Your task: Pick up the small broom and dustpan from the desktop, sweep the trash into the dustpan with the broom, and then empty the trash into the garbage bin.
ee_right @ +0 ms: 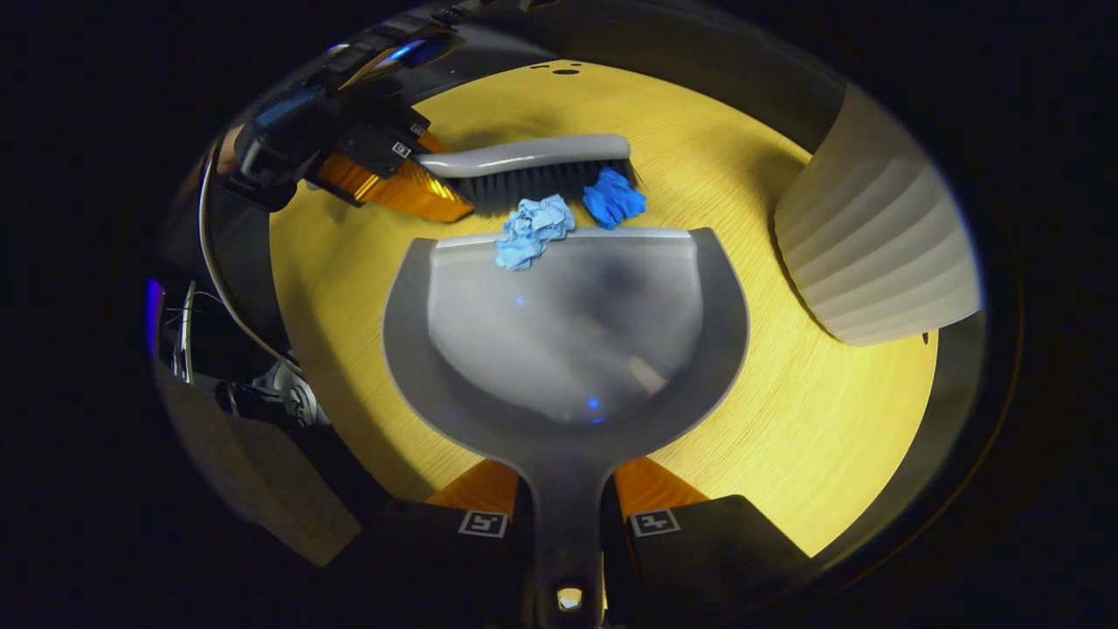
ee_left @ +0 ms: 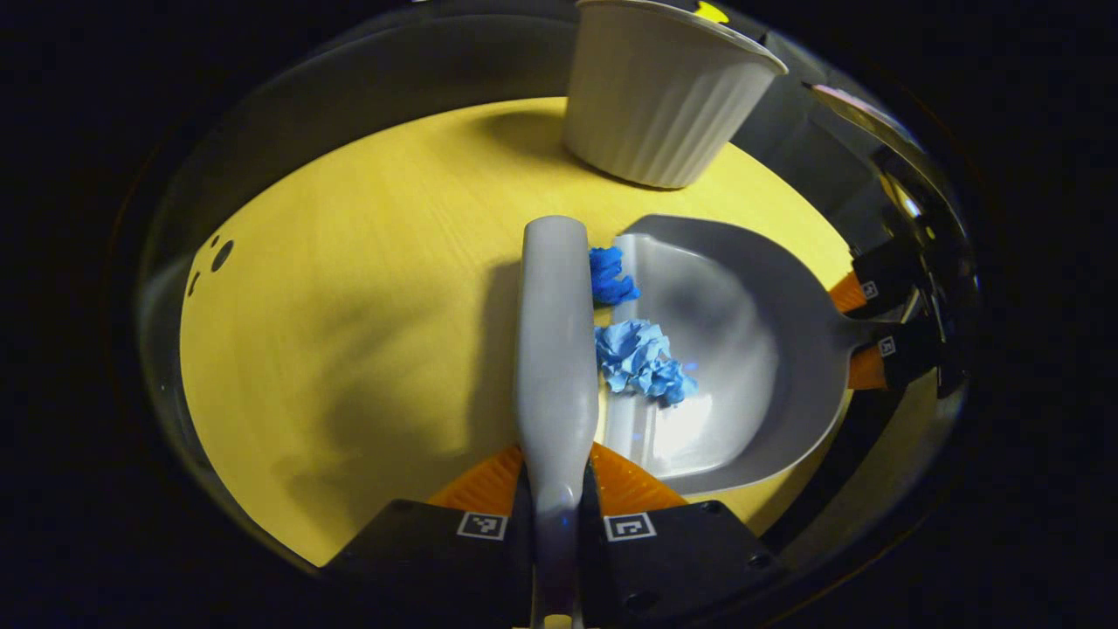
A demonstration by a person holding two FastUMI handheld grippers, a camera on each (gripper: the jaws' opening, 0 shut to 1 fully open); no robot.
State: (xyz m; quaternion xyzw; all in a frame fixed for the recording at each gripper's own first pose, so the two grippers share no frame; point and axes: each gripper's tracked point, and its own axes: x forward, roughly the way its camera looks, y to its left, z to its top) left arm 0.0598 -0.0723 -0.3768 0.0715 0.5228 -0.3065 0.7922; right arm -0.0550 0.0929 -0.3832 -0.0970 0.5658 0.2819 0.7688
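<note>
Left gripper view first. Broom [ee_left: 554,349] runs up the middle from 6 o'clock, its handle pinched between both fingers of the left gripper [ee_left: 556,511]. Dustpan [ee_left: 742,349] lies flat on the yellow desktop [ee_left: 349,306] just to the broom's right, mouth toward the broom. Two pieces of blue crumpled trash sit between them: the paler wad [ee_left: 642,358] already over the pan's lip, the darker wad [ee_left: 611,275] at the lip's far corner, touching the broom. Garbage bin [ee_left: 659,96], white and ribbed, stands upright at 1 o'clock beyond the pan, apart from it. At 3 o'clock the right gripper [ee_left: 860,330] clamps the pan's handle.

Right gripper view. Dustpan [ee_right: 568,349] fills the centre, handle coming down to 6 o'clock and pressed between both fingers of the right gripper [ee_right: 568,520]. Broom [ee_right: 537,170] lies crosswise at 12 o'clock, bristles down against the pan's front edge, with both wads [ee_right: 534,229] [ee_right: 613,196] caught between bristles and lip. Left gripper [ee_right: 410,170] holds the broom's handle at 10 o'clock. Garbage bin [ee_right: 873,253] stands at 2 o'clock, near the pan's side but not touching. Cables and dark gear [ee_right: 262,402] crowd the 8 o'clock edge, off the desktop [ee_right: 786,419].
</note>
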